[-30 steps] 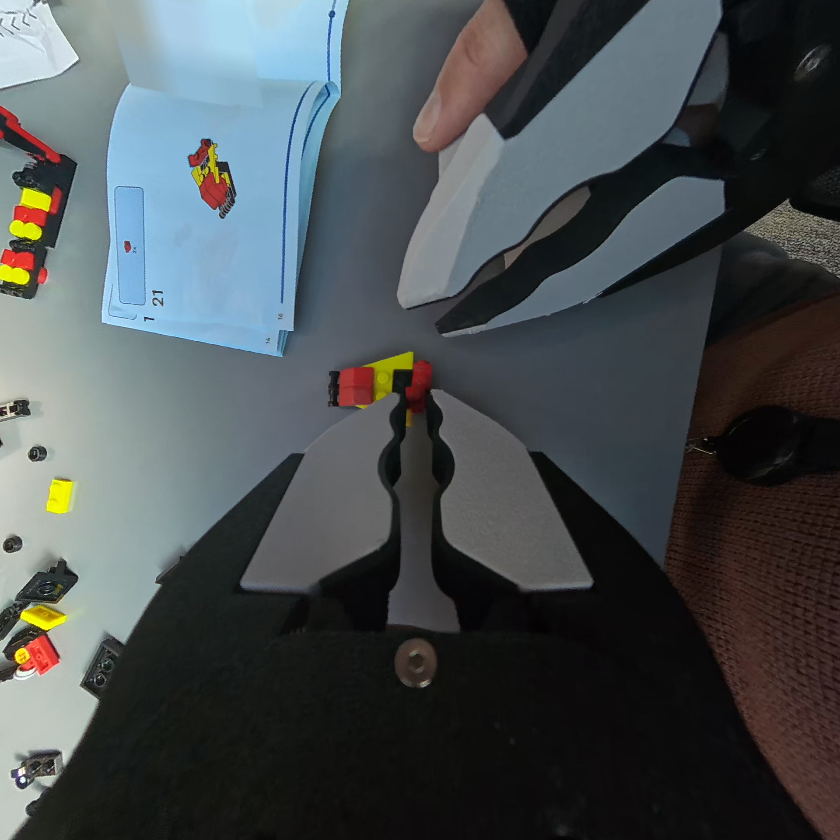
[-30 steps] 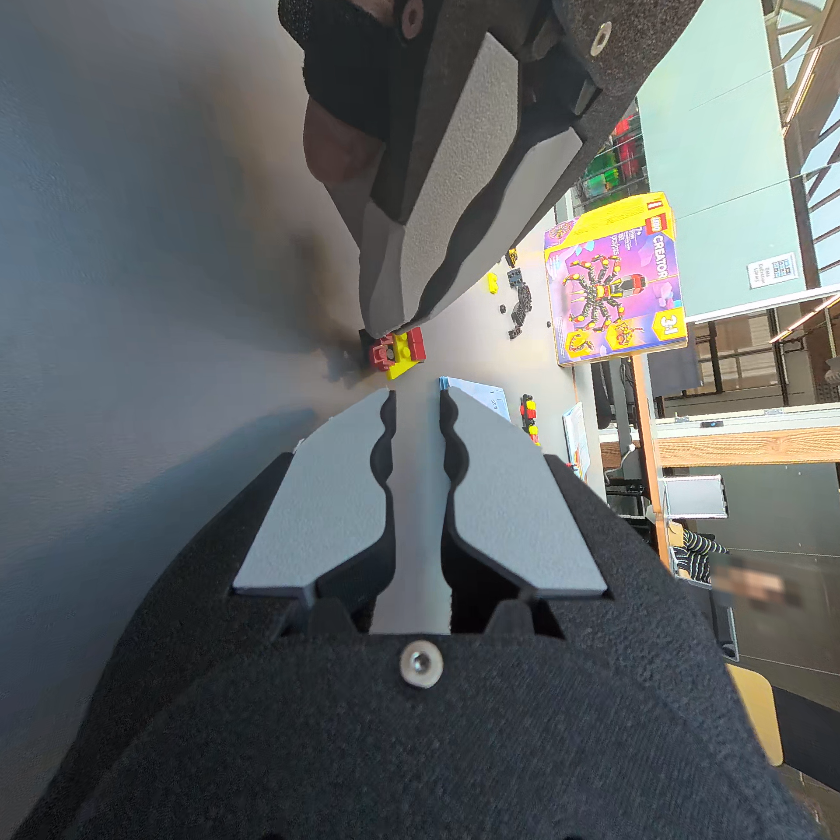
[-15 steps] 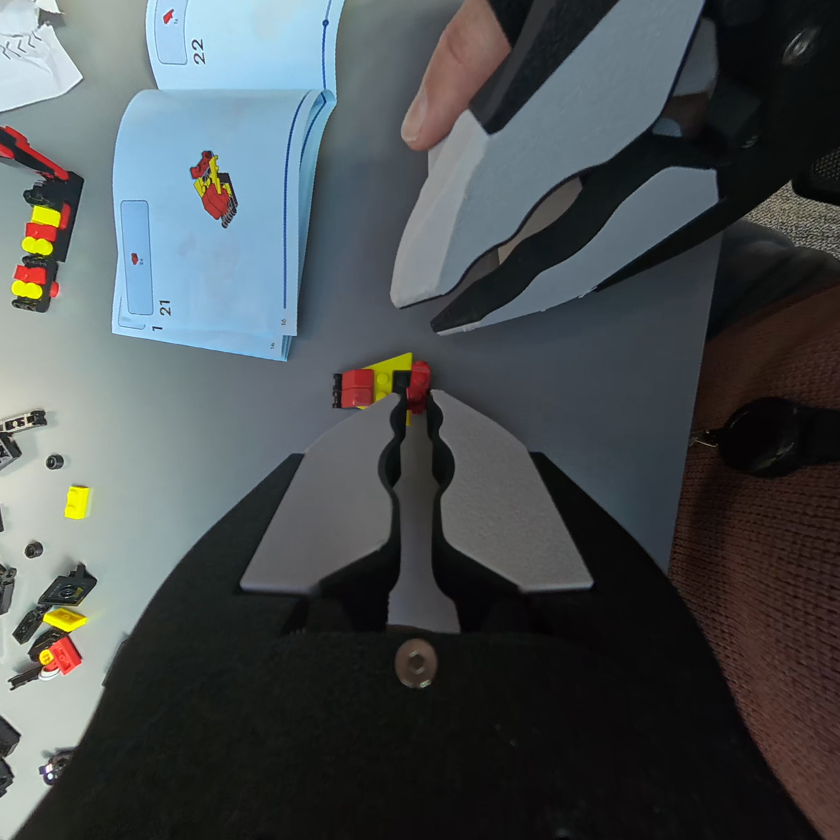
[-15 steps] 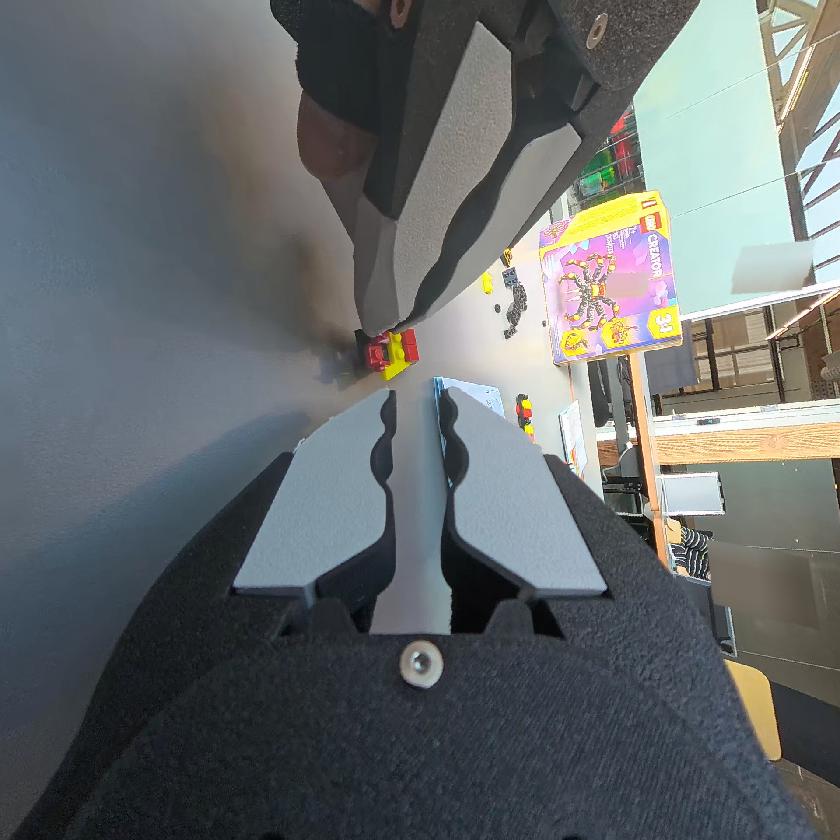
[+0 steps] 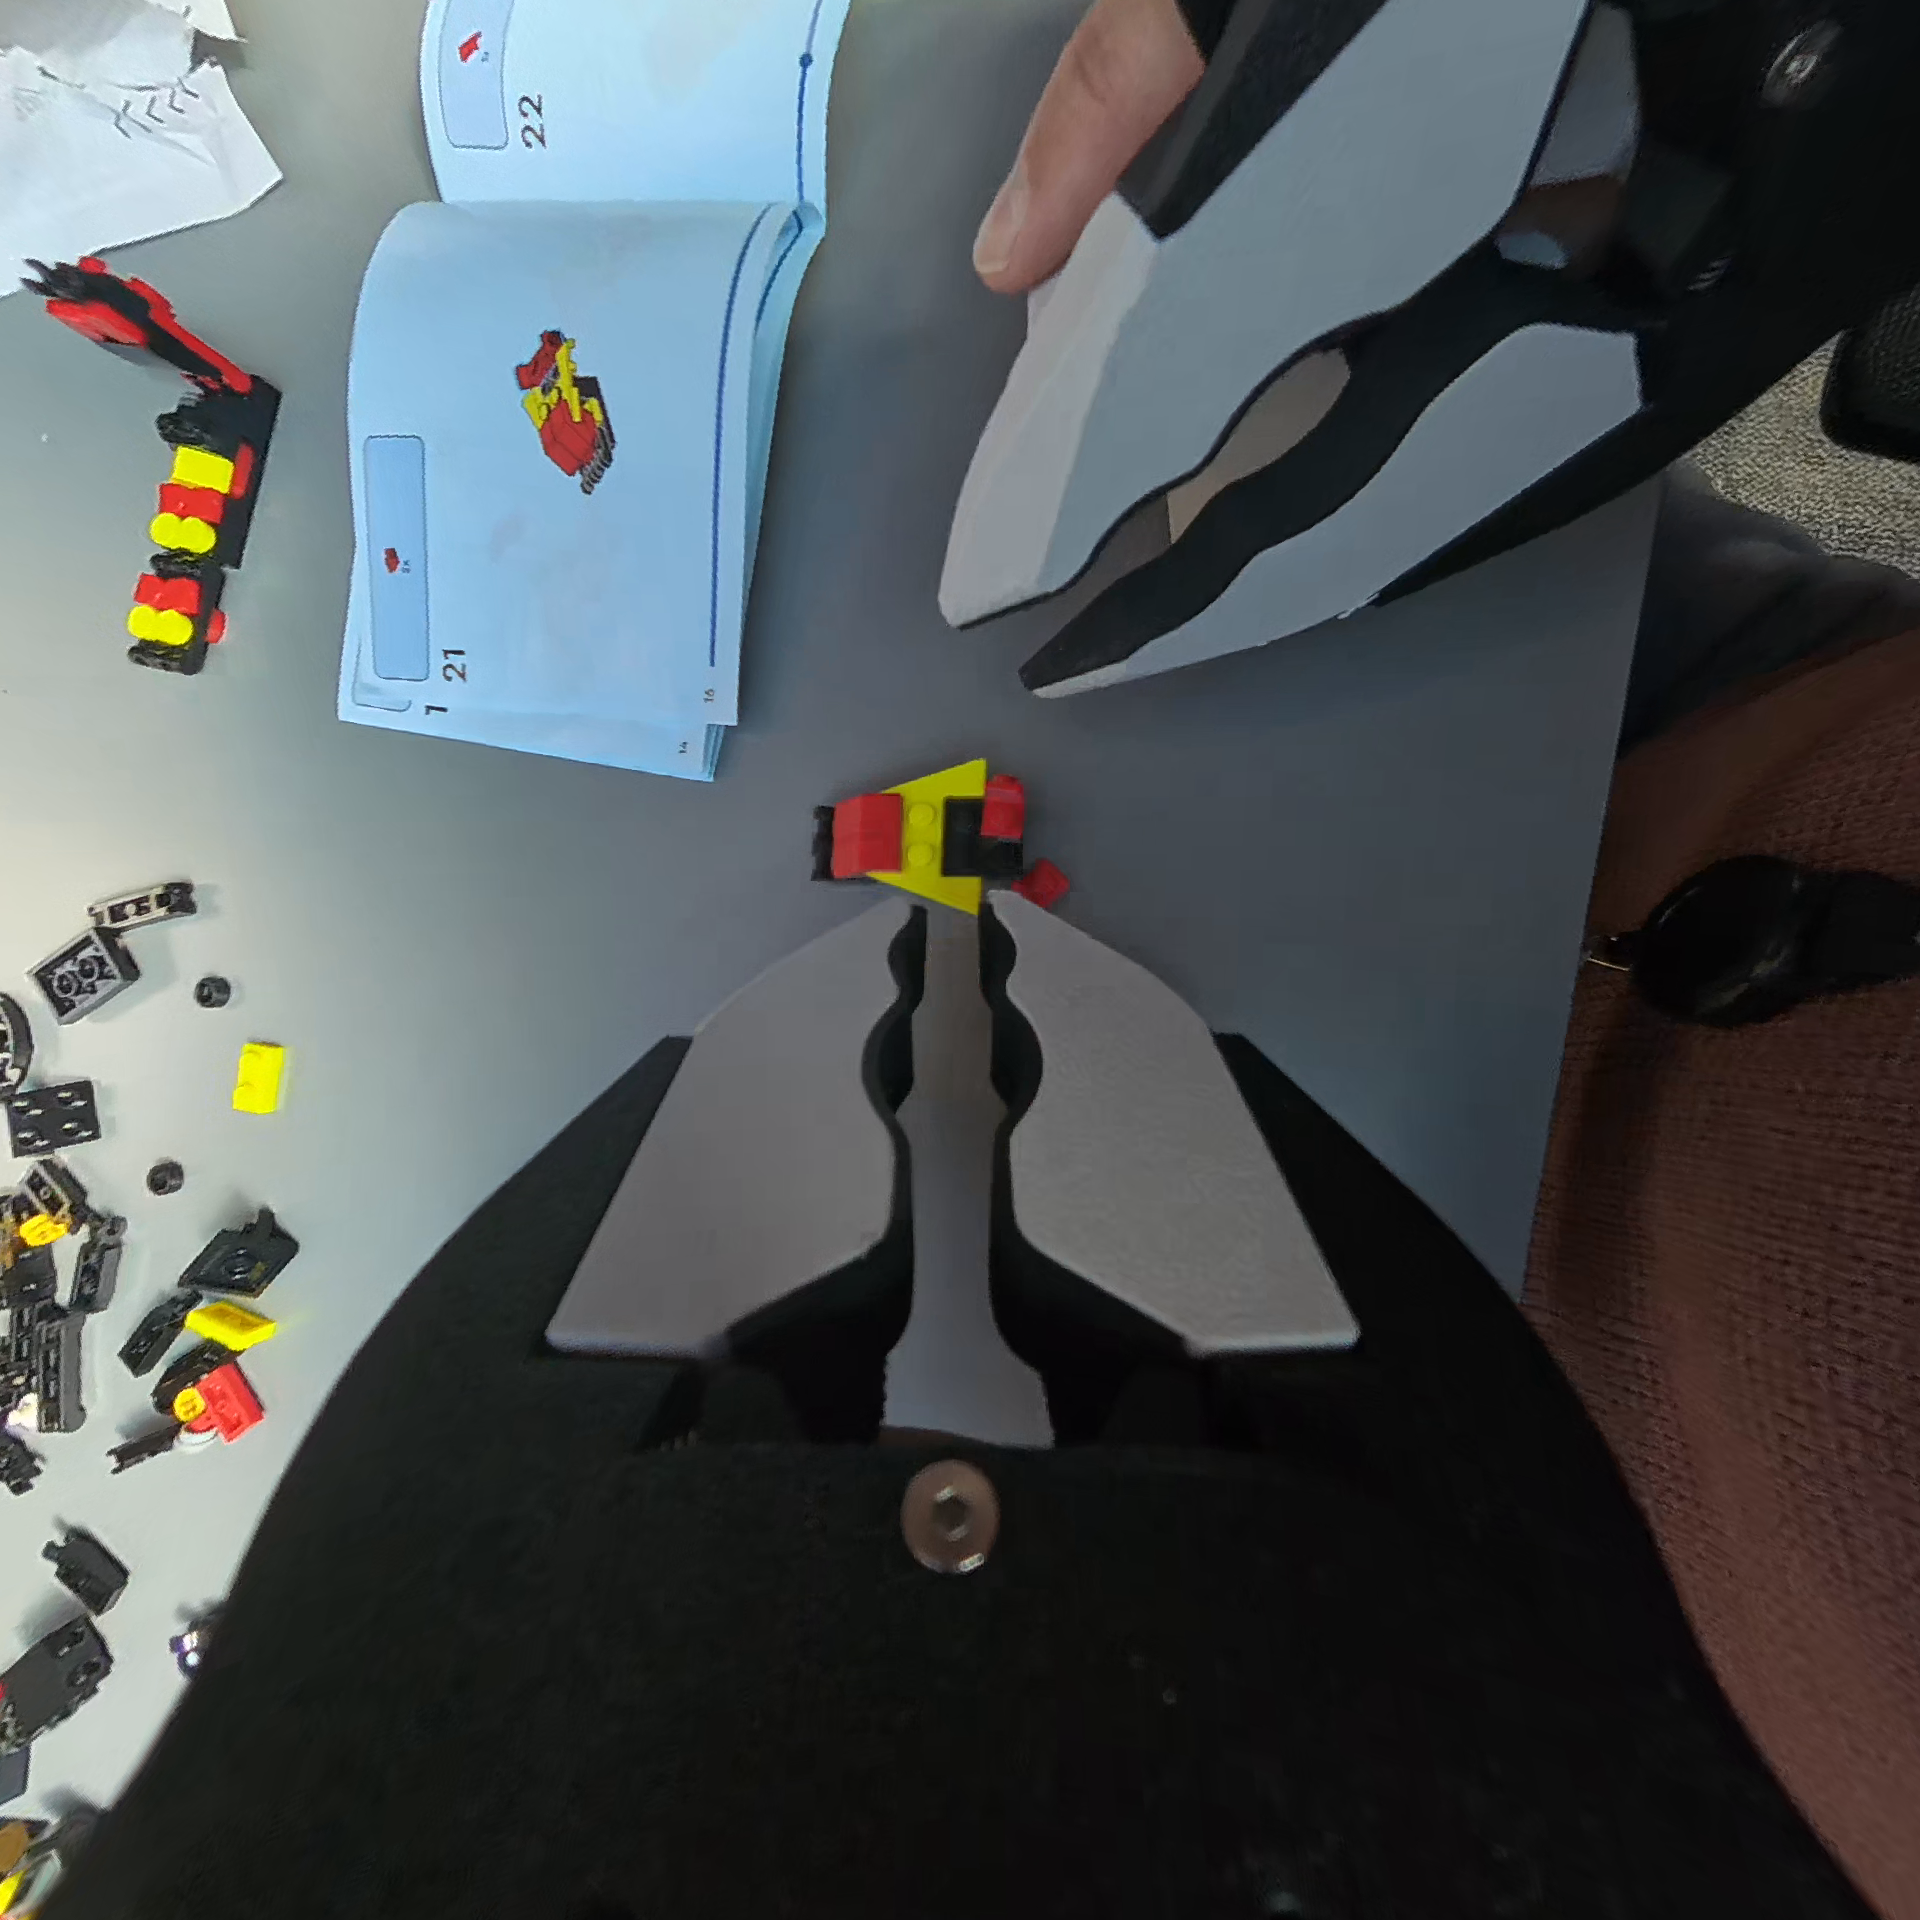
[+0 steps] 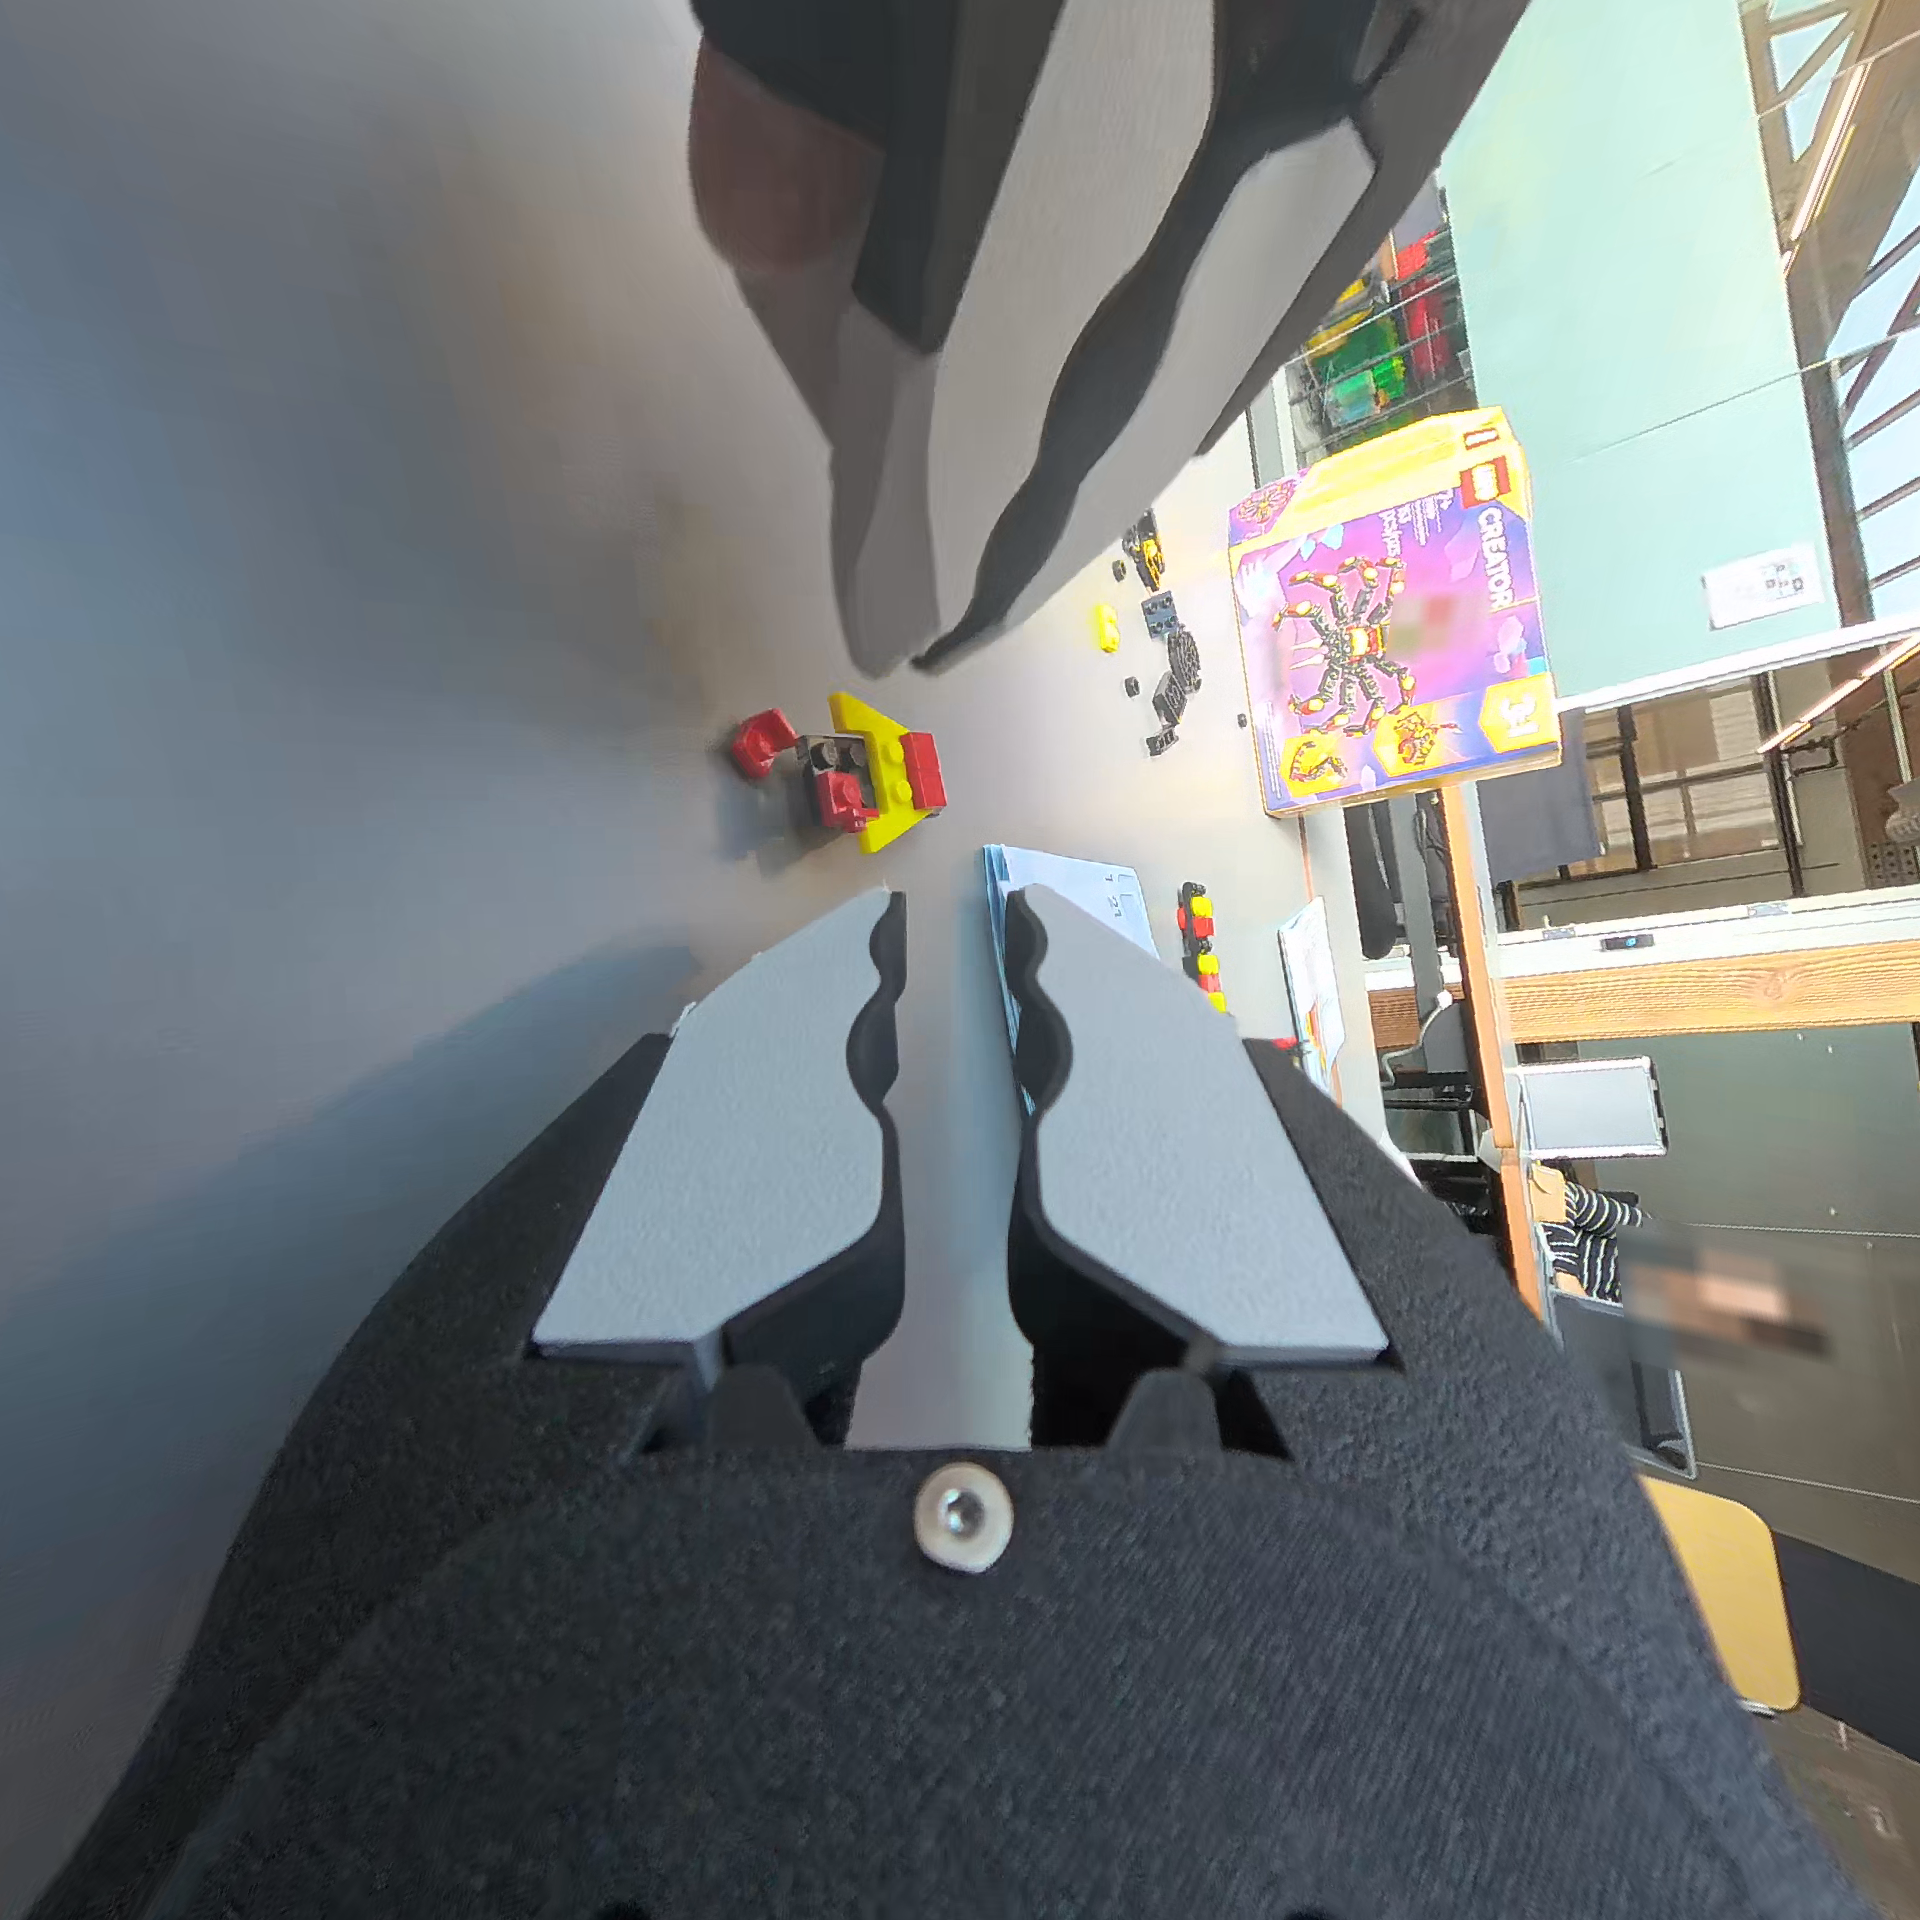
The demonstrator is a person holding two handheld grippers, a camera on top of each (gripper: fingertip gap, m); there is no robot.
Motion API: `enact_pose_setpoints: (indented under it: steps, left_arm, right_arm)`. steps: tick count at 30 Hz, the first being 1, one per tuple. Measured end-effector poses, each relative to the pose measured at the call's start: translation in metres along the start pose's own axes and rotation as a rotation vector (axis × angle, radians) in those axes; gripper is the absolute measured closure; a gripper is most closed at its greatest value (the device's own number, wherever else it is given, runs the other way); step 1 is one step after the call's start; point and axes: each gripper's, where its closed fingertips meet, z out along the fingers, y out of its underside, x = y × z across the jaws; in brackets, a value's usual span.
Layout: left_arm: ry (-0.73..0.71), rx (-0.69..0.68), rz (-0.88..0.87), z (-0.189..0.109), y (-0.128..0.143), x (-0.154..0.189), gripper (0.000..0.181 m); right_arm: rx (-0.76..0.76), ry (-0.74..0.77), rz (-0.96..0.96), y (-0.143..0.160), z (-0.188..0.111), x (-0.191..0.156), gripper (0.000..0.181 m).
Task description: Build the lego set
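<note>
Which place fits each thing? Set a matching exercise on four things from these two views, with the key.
Things:
1. small red piece
2. instruction booklet
3. left gripper
4. loose yellow brick

Places:
A. lies open, beyond the small build
B. alone on the table, near the black parts
C. jaws slightly apart and empty, just short of the small build
D. on the table beside the small build's black end, detached

Pairs: 1-D, 2-A, 3-C, 4-B
</note>
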Motion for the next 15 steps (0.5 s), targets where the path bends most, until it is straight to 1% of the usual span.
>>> enact_pose_setpoints:
  steps: [1,3,5,7,8,9,12,15]
  left_arm:
    - [-0.017,0.014,-0.019,-0.007,0.001,-0.006,0.172]
    - [-0.018,0.050,-0.062,-0.017,0.004,-0.014,0.172]
    - [0.052,0.085,-0.102,-0.020,0.006,-0.007,0.171]
    - [0.139,0.118,-0.122,-0.017,0.006,0.009,0.170]
    - [0.148,0.118,-0.104,-0.012,0.008,0.015,0.170]
    - [0.136,0.104,-0.061,-0.006,0.012,0.017,0.170]
    - [0.096,0.080,0.063,0.007,0.015,0.016,0.168]
    - [0.172,0.071,0.092,0.014,0.017,0.020,0.167]
  right_arm:
    - [0.001,-0.002,0.016,0.001,-0.001,0.001,0.164]
    - [0.017,-0.019,0.078,0.001,-0.004,0.002,0.164]
    - [0.018,-0.087,0.179,0.000,-0.007,0.000,0.165]
    - [-0.002,-0.263,0.363,-0.006,-0.011,-0.015,0.166]
    - [-0.021,-0.352,0.472,-0.011,-0.012,-0.022,0.166]
    - [-0.026,-0.402,0.556,-0.015,-0.013,-0.026,0.168]
    - [-0.040,-0.530,0.730,-0.026,-0.014,-0.035,0.170]
    - [-0.055,-0.610,0.834,-0.031,-0.007,-0.040,0.171]
